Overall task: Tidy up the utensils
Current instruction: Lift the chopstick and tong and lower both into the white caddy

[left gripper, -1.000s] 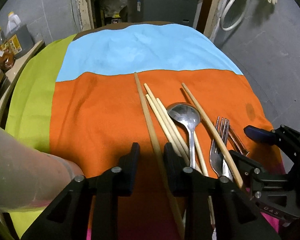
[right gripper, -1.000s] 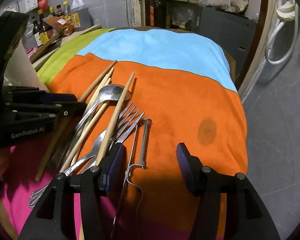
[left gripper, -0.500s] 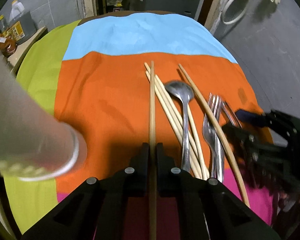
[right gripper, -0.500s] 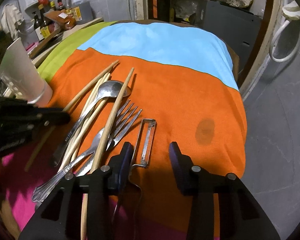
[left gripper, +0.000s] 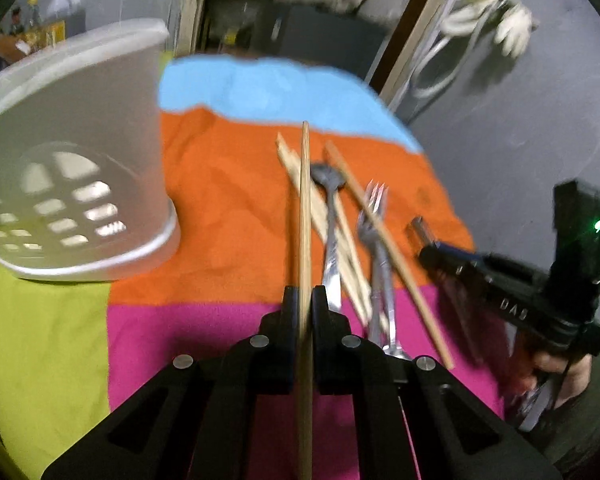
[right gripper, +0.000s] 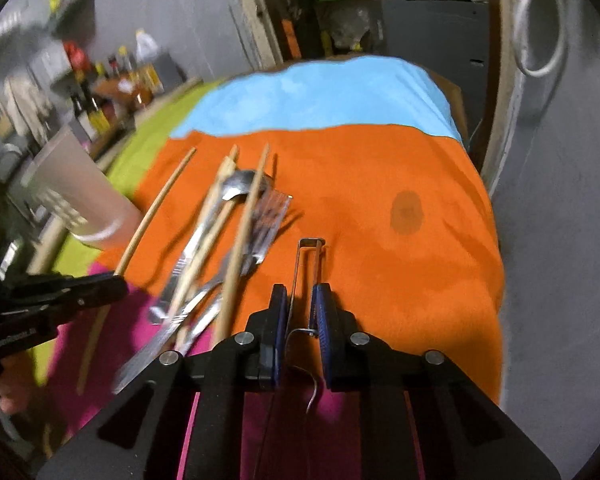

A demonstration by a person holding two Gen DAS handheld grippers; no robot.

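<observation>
Bottles [right gripper: 100, 92], hanging white gloves [left gripper: 512, 28]

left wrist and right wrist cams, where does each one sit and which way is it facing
Left wrist: on the left tool, looking forward over the cloth; its fingers clamp a chopstick, holder to the left, right tool at the right edge.
Right wrist: on the right tool, facing the same way; its fingers close around a peeler, left tool at the left.
Shared: spoon, forks, chopsticks.
</observation>
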